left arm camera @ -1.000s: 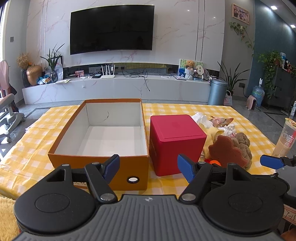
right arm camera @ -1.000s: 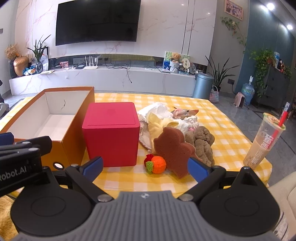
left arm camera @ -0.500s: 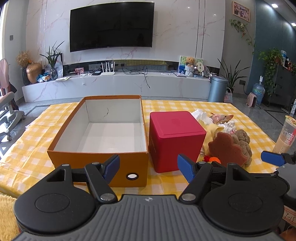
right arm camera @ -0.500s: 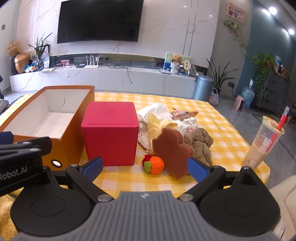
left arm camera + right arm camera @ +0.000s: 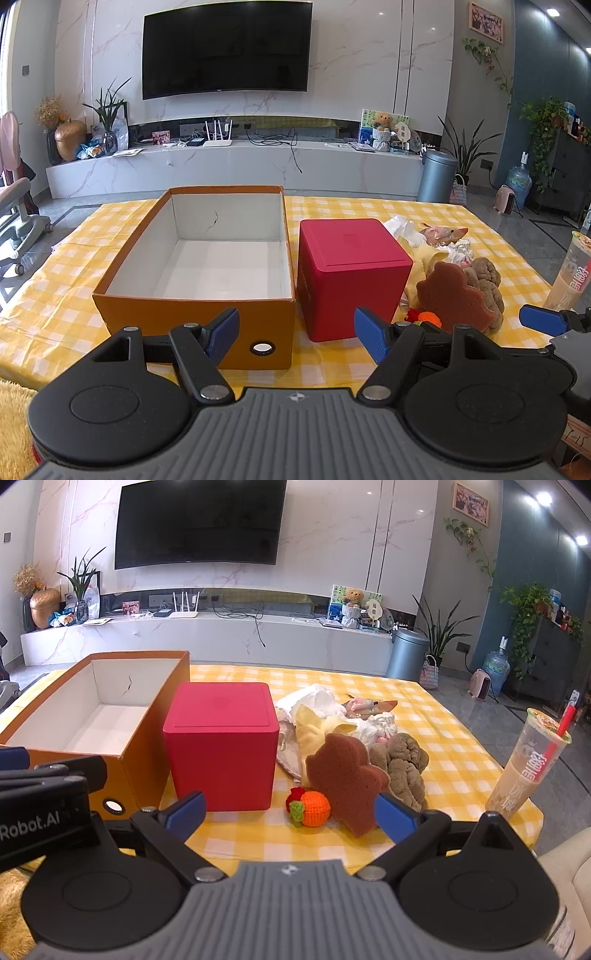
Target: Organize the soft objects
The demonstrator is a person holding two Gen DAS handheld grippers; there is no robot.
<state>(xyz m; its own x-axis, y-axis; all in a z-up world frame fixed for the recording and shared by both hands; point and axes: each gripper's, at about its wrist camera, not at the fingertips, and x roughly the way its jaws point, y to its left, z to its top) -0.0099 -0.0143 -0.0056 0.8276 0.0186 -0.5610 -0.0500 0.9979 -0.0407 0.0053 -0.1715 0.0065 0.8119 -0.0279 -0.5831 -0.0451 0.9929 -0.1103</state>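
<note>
An empty orange cardboard box [image 5: 192, 306] [image 5: 140, 771] stands on the yellow checked table, a closed red cube box [image 5: 351, 273] [image 5: 221, 746] right of it. Right of the cube lies a pile of soft things: a brown bear-shaped sponge [image 5: 343, 771] [image 5: 454, 295], a crocheted orange fruit [image 5: 312, 808], a brown plush [image 5: 402, 764], yellow and white cloths [image 5: 317, 712]. My left gripper [image 5: 297, 334] is open and empty, near the box's front. My right gripper [image 5: 290, 814] is open and empty, just before the fruit and sponge.
A milk tea cup with a red straw [image 5: 532, 764] stands near the table's right edge. The table's front edge lies close under both grippers. A TV wall, a low marble shelf and a grey bin [image 5: 406, 653] are behind the table.
Both grippers have risen and drawn back slightly, so the table and objects sit lower and a bit farther in view. Nothing on the table has moved.
</note>
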